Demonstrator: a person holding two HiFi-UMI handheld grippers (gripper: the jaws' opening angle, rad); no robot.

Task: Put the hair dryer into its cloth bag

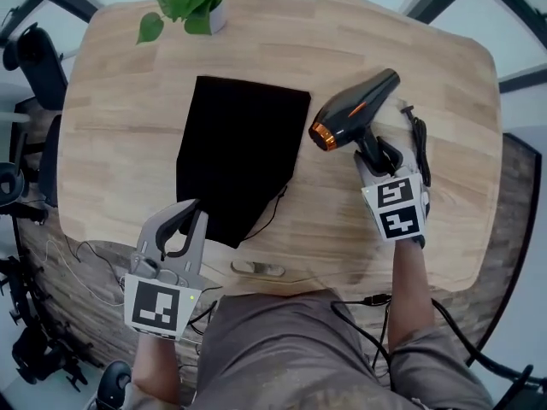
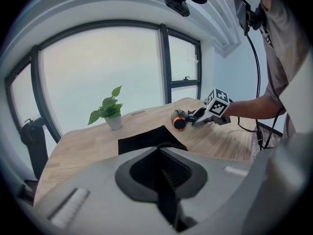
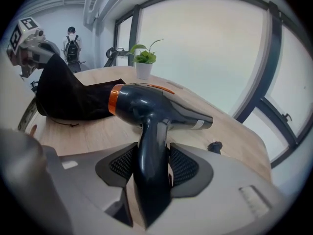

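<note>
A black hair dryer with an orange ring on its nozzle lies on the wooden table, nozzle toward the flat black cloth bag. My right gripper is shut on the dryer's handle; in the right gripper view the handle fills the gap between both pads. At the bag's near corner my left gripper is shut on the cloth. The left gripper view shows black fabric pinched between its pads. From the right gripper view, that corner of the bag is lifted toward the left gripper.
A potted plant stands at the table's far edge. The dryer's black cord trails along the right side, with its plug on the wood. A thin drawstring runs from the bag. A person stands far behind.
</note>
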